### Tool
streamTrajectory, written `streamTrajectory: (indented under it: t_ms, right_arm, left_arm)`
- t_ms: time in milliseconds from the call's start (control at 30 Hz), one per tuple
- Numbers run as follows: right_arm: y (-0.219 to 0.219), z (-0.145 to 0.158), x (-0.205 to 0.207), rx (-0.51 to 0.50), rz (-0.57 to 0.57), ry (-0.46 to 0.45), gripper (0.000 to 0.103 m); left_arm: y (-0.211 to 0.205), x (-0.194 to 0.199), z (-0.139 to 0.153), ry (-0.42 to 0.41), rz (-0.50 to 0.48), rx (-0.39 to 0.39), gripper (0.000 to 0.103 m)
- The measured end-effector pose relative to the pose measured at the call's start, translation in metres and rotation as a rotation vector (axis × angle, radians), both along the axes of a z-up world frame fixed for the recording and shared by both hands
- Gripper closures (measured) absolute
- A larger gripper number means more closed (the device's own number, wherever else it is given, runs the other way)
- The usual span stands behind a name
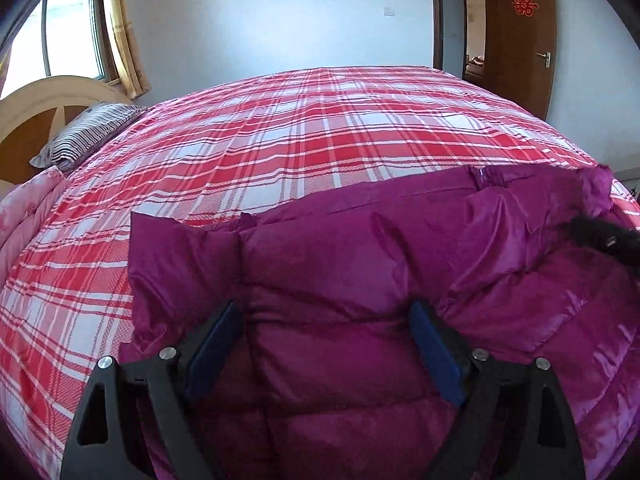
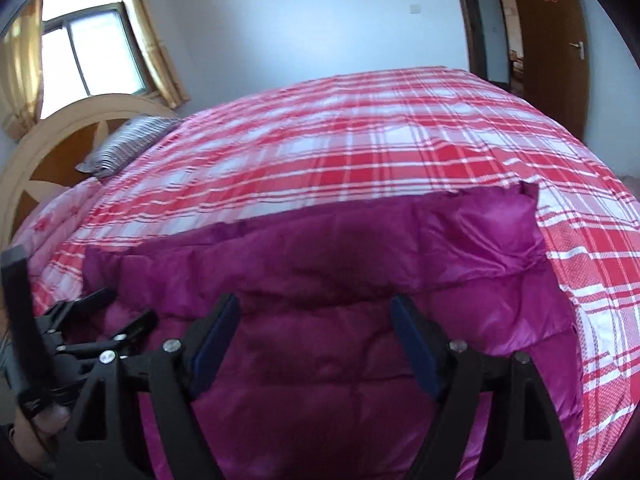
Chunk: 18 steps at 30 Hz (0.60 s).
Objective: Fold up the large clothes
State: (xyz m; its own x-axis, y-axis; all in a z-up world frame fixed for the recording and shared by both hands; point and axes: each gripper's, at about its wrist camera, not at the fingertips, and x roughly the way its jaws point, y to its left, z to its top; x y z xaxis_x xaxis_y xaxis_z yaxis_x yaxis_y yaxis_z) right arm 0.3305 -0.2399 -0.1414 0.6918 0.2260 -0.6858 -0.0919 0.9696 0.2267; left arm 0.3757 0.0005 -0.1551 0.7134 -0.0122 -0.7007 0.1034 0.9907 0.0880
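Purple puffer jacket (image 1: 360, 264) runs off our frames on the plaid bed (image 1: 280, 140); left gripper (image 1: 324, 312) and right gripper (image 2: 316, 308) spread wide, gripping nothing, black fuzz (image 1: 600, 236) unclear.

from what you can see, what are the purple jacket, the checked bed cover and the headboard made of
Purple puffer jacket: looks like a slick synthetic shell with padded filling; it shines where light hits and is stitched into puffy panels.
Plaid bed cover: woven cloth, probably cotton or a blend; matte, with a fine weave texture in the red bands.
Headboard: seems to be wood, cream-painted frame around brown panels.
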Motion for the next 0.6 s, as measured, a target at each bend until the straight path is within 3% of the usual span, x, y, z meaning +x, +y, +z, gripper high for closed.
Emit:
streamTrajectory:
  t_ms: [133,233,300,367,467,600]
  right_arm:
    - [0.001,-0.013,0.007,-0.012,0.005,0.018,0.022]
    - [0.01,-0.013,0.01,-0.049,0.017,0.018,0.022]
    - [0.015,-0.015,0.014,-0.069,0.024,0.026,0.022]
    - [0.015,-0.018,0.017,-0.079,0.023,0.027,0.022]
    - [0.016,-0.023,0.02,-0.087,0.01,0.046,0.022]
    - [0.019,-0.028,0.024,-0.118,0.005,0.072,0.021]
  left_arm:
    - [-0.007,-0.013,0.029,-0.083,-0.029,-0.005,0.015]
    - [-0.023,-0.014,0.036,-0.127,-0.078,0.048,0.015]
    - [-0.027,-0.002,0.026,-0.115,-0.064,0.101,0.015]
    - [-0.02,0.02,0.004,-0.05,-0.02,0.132,0.015]
    - [-0.003,0.032,-0.005,0.0,0.006,0.015,0.012]
    - [-0.004,0.033,-0.01,0.006,0.018,0.036,0.01]
